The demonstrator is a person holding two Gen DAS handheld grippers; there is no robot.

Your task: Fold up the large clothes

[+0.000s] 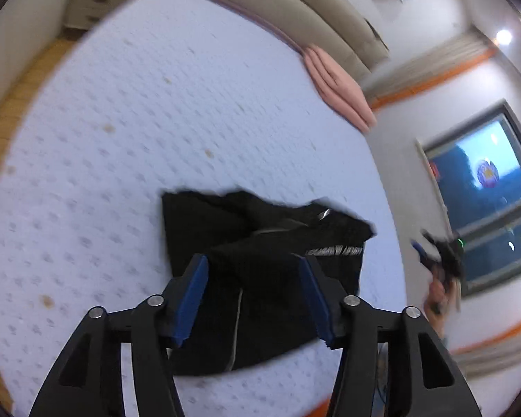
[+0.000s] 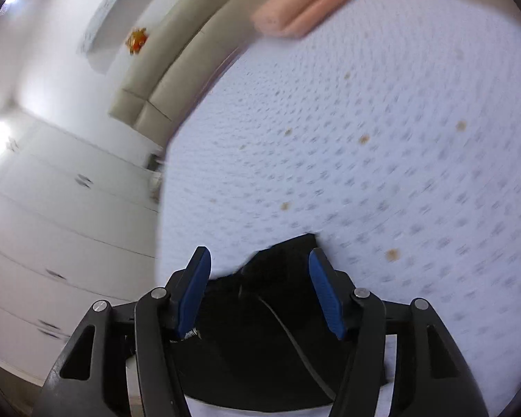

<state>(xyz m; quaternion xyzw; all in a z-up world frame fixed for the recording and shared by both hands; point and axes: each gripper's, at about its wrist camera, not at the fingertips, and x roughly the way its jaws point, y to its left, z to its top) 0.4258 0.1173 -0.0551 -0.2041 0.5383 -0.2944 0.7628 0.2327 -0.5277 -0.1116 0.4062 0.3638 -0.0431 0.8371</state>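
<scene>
A black garment (image 1: 260,271) lies crumpled in a rough folded heap on the white dotted mattress (image 1: 156,139). My left gripper (image 1: 253,267) hovers over it, open and empty, blue pads wide apart. My right gripper (image 2: 258,260) is also open and empty, above the garment's edge (image 2: 260,330) near the mattress side. In the left wrist view the right gripper (image 1: 441,253) shows small and blurred at the right, off the mattress edge, held in a hand.
A folded pink blanket (image 1: 337,87) lies at the mattress's far edge by a beige headboard (image 1: 295,10). A nightstand (image 1: 97,3) stands at the far left. White wardrobe doors (image 2: 52,226) are beside the bed. A window (image 1: 486,191) is at the right.
</scene>
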